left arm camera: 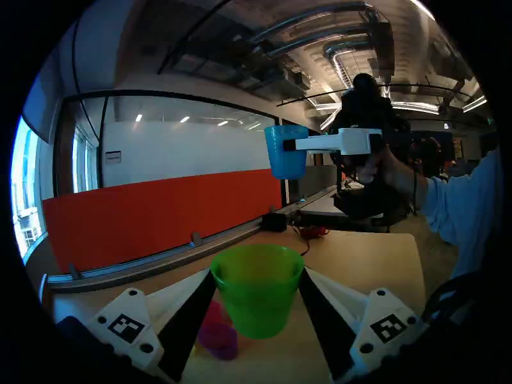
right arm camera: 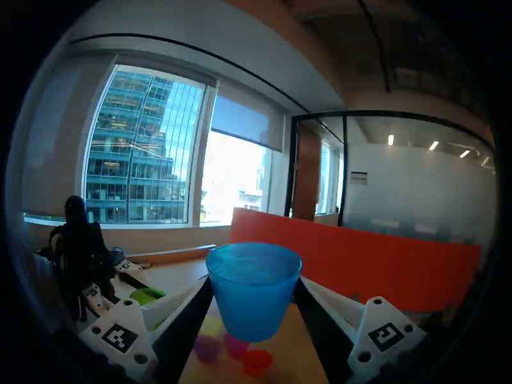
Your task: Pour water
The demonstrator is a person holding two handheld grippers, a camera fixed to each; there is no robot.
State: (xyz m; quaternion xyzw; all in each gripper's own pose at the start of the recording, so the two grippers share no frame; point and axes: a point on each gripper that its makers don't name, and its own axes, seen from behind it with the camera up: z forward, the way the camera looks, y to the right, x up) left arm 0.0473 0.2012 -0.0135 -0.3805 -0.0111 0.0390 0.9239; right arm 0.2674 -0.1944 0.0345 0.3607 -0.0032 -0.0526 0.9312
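The left hand-held gripper (left arm camera: 257, 281) is clamped on a translucent green plastic cup (left arm camera: 257, 306). Both fingers press its sides, and the cup is upright above the pale wooden counter (left arm camera: 377, 253). The right hand-held gripper (right arm camera: 254, 291) is clamped the same way on a blue plastic cup (right arm camera: 254, 308), which looks filled close to its rim. In the left gripper view the blue cup hangs upright, higher than the green cup and well beyond it. A small purple plastic cup (left arm camera: 217, 338) sits on the counter just below the green cup. Pouring has not begun; this looks like the approach. The next move calls for bringing the blue rim just above the green cup's mouth. Then tip it slowly, with the green cup held level.
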